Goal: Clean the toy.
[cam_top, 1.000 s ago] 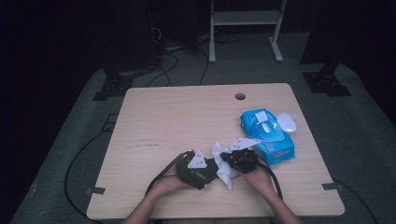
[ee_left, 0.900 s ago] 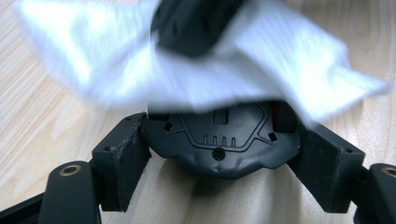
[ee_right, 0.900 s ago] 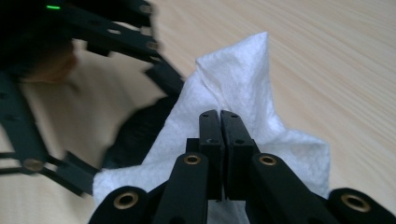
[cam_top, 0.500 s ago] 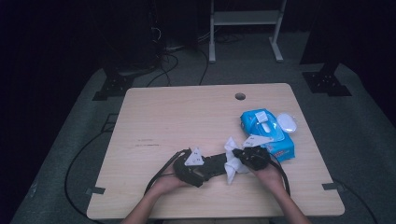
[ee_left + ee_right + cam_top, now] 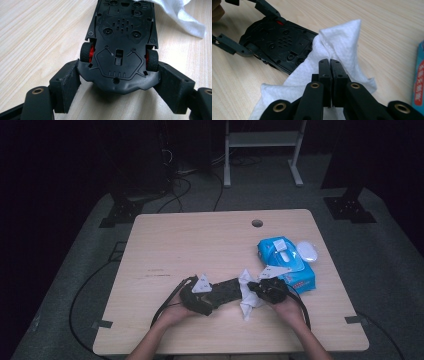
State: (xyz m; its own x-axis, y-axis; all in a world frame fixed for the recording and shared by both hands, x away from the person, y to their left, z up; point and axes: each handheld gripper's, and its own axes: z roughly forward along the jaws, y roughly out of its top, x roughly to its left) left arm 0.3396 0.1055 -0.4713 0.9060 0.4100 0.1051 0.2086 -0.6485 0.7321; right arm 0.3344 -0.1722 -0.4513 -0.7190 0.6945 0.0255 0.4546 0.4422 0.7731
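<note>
While the high view looks down on the pale wooden table [image 5: 165,245], the left gripper [image 5: 216,295] holds a black plastic toy car [image 5: 227,290] belly-up near the front edge, and the right gripper [image 5: 256,290] presses a white crumpled wipe [image 5: 246,295] to its far end; a blue wipes pack [image 5: 285,262] lies just beyond. Left gripper view: jaws clamped on the car's nose, underside [image 5: 120,37] facing up. Right gripper view: jaws together, pinching the wipe [image 5: 337,47] over the chassis [image 5: 279,42]. Wiping looks underway; next, drag the cloth along the underside, keeping the car steady.
</note>
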